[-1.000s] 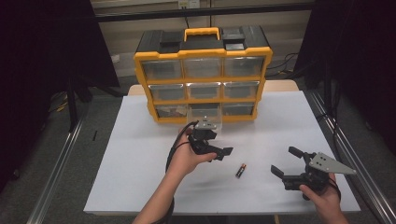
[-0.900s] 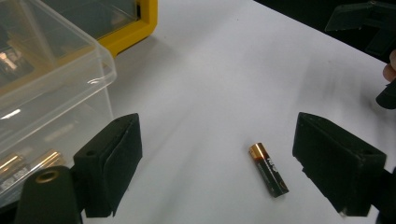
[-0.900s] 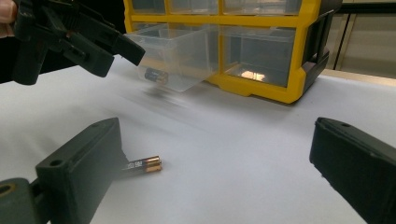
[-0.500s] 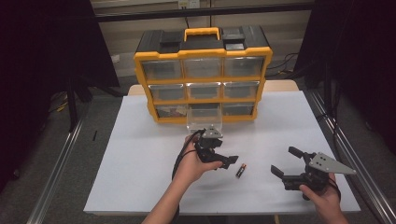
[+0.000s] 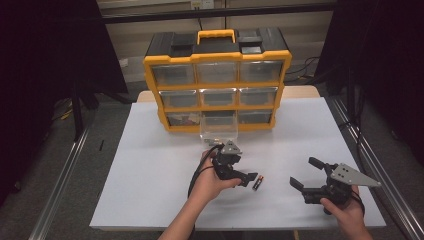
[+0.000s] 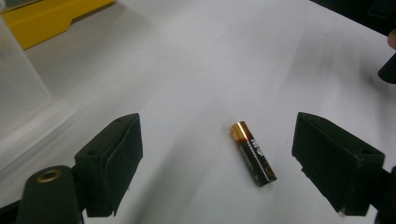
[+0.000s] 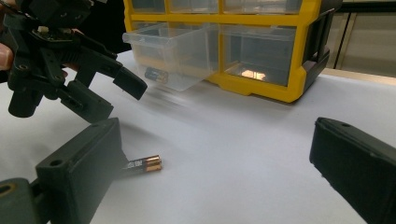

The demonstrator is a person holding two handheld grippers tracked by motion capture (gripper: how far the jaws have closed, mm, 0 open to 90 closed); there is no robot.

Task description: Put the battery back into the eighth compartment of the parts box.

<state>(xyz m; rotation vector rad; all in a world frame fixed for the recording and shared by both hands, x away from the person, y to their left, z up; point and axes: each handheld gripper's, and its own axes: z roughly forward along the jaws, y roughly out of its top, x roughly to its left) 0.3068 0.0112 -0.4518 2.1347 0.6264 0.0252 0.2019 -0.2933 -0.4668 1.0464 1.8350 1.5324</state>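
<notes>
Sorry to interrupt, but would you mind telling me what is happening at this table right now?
A person is working with a handheld gripper in each hand. The left gripper is poised with its jaws open around a battery lying on the white table, without touching it. The right gripper rests open off to the side, holding nothing. Behind them stands a yellow drawer organizer; its bottom middle clear drawer is pulled out, with what looks like another battery inside.
</notes>
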